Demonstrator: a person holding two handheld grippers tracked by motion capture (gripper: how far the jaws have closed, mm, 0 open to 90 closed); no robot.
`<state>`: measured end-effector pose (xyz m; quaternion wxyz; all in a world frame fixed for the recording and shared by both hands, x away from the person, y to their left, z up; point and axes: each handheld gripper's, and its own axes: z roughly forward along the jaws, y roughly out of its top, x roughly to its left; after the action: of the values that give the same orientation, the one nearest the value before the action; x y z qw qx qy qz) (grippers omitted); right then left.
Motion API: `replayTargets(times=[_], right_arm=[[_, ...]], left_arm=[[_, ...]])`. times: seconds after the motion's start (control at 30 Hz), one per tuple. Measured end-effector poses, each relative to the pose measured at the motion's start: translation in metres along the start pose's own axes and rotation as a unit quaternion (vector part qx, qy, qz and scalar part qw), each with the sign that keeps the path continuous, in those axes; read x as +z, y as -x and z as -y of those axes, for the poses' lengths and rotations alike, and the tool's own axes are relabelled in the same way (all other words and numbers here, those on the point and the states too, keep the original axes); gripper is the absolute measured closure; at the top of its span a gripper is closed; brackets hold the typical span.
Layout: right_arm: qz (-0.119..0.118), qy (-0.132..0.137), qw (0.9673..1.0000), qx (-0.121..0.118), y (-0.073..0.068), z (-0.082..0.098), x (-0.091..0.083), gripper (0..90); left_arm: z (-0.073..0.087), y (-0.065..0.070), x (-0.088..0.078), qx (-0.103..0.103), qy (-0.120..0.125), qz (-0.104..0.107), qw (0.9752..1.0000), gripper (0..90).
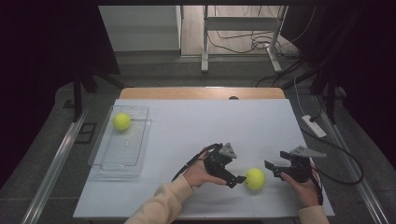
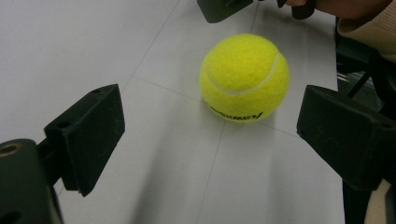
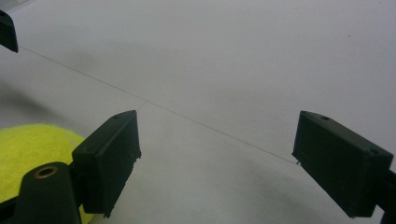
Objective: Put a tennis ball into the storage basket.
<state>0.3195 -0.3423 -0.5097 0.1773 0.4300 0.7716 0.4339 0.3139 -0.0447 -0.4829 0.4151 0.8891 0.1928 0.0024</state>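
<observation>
A fuzzy yellow-green tennis ball (image 1: 255, 178) sits on the white table (image 1: 205, 126) near the front edge, between the person's two hands. The left gripper (image 1: 239, 178), a black two-jaw tool held in the left hand (image 1: 198, 173), points at the ball from its left side, with its tips just beside it. From the left gripper view the ball (image 2: 244, 77) lies a little ahead of the jaws, which stand wide apart with nothing between them and touch nothing. The right gripper (image 1: 272, 169), held in the right hand (image 1: 306, 189), is just to the ball's right, its jaws also spread wide over bare table and empty; in the right gripper view the ball (image 3: 32, 158) shows at the lower left, outside the jaws. Over at the table's left edge a clear plastic tray (image 1: 107, 161) holds a second yellow-green tennis ball (image 1: 122, 121) near its far end.
</observation>
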Motion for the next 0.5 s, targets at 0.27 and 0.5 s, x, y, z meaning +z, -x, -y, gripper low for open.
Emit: replayTargets(times=[0.27, 0.5], right_arm=[[0.000, -0.001, 1.0000, 0.000, -0.0002, 0.0000, 0.0003, 14.9], [0.000, 0.000, 1.0000, 0.000, 0.0002, 0.0001, 0.0001, 14.9]], left_arm=[[-0.0023, 0.0024, 0.0040, 0.007, -0.003, 0.006, 1.0000, 8.5], [-0.0054, 0.0049, 0.0091, 0.013, -0.008, 0.010, 0.9998, 8.3]])
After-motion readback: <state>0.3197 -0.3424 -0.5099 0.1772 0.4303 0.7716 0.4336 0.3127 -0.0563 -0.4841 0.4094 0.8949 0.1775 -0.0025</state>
